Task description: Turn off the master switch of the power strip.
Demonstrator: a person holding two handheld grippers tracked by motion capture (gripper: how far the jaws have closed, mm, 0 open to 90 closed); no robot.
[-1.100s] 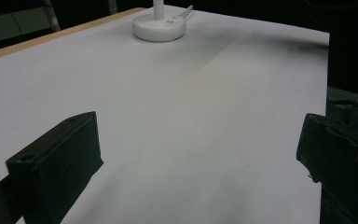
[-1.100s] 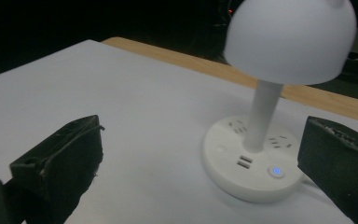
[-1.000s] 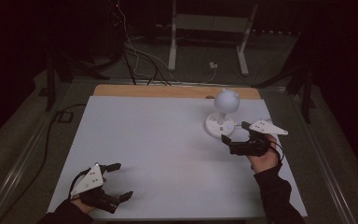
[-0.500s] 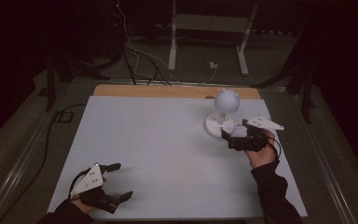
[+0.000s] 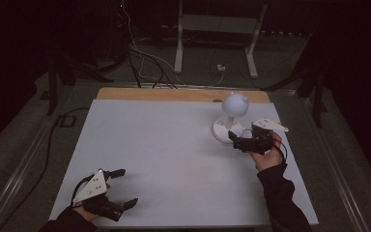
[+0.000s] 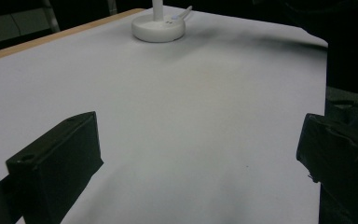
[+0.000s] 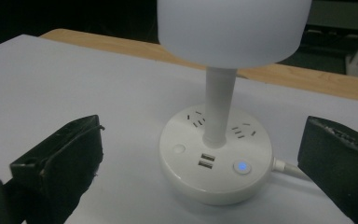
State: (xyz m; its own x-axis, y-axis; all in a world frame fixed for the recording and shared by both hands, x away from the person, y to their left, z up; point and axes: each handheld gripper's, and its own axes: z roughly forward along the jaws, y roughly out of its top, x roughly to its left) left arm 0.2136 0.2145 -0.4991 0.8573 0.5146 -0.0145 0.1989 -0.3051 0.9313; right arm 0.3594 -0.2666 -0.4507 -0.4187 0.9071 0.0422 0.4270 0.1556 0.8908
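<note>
Your left gripper [image 5: 118,188] waits at the table's [image 5: 164,145] seven o'clock corner, jaws apart on nothing, clear of the work. At two o'clock stands the lamp [image 5: 233,116]; your right gripper [image 5: 235,140], jaws apart, faces its base, apparently lined up for the lit button [image 7: 242,166].

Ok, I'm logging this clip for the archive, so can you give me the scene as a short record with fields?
surface: white table top with a wooden strip along the far edge
main object: white lamp, upright, round shade on a stem, round base with sockets and USB ports
indicator: blue light lit on the base
lamp cable: white, leaving the base on the right gripper's side
right gripper: open, jaws aimed at the lamp base, close to it, not gripping
left gripper: open, near edge of table, far from the lamp
</note>
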